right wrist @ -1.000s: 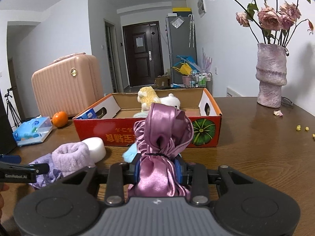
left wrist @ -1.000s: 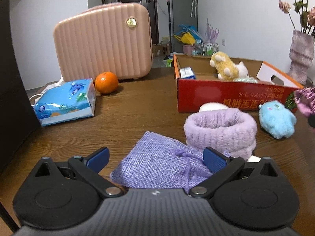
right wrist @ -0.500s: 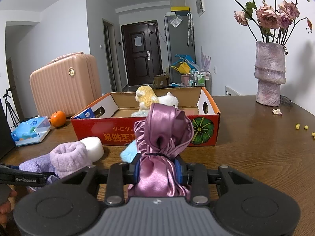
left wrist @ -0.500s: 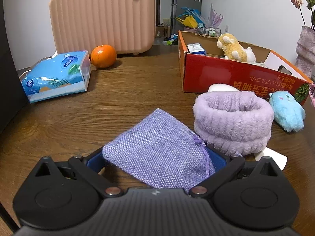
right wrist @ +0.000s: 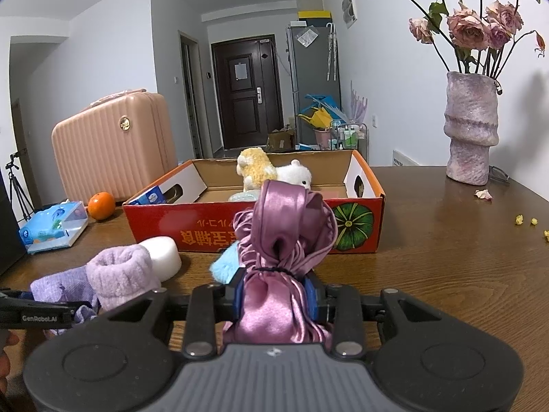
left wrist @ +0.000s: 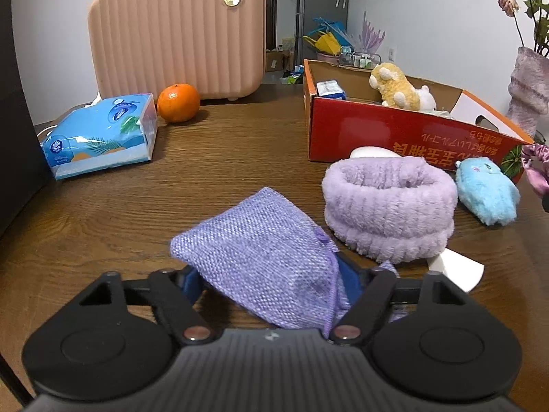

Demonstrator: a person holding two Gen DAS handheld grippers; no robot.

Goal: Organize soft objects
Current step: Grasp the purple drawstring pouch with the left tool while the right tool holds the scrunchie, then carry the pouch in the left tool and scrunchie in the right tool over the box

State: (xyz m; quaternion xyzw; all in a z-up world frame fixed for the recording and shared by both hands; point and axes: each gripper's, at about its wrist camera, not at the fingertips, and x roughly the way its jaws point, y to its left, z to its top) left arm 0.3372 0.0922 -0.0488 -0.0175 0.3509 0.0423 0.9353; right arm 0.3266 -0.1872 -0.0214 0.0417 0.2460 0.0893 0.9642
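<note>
A purple woven pouch (left wrist: 260, 237) lies on the wooden table between the blue pads of my left gripper (left wrist: 271, 278). The jaws are closing and the pads press its bunched rear end. My right gripper (right wrist: 276, 292) is shut on a mauve satin bundle (right wrist: 284, 226), held above the table in front of the red cardboard box (right wrist: 192, 219). In the box sit a yellow plush (right wrist: 255, 168) and a white plush (right wrist: 296, 173). A fluffy lilac band (left wrist: 387, 199), a light blue plush (left wrist: 487, 192) and a white foam block (right wrist: 164, 254) lie before the box.
A pink ribbed suitcase (left wrist: 178, 31) stands at the back left, with an orange (left wrist: 178, 102) and a blue tissue pack (left wrist: 103, 130) beside it. A mauve vase (right wrist: 471, 127) of dried roses stands far right. A white card (left wrist: 459, 269) lies by the lilac band.
My left gripper has moved forward around the purple pouch and its jaws have come in from wide open onto it. The pouch has bunched up. My right gripper has held still with the satin bundle.
</note>
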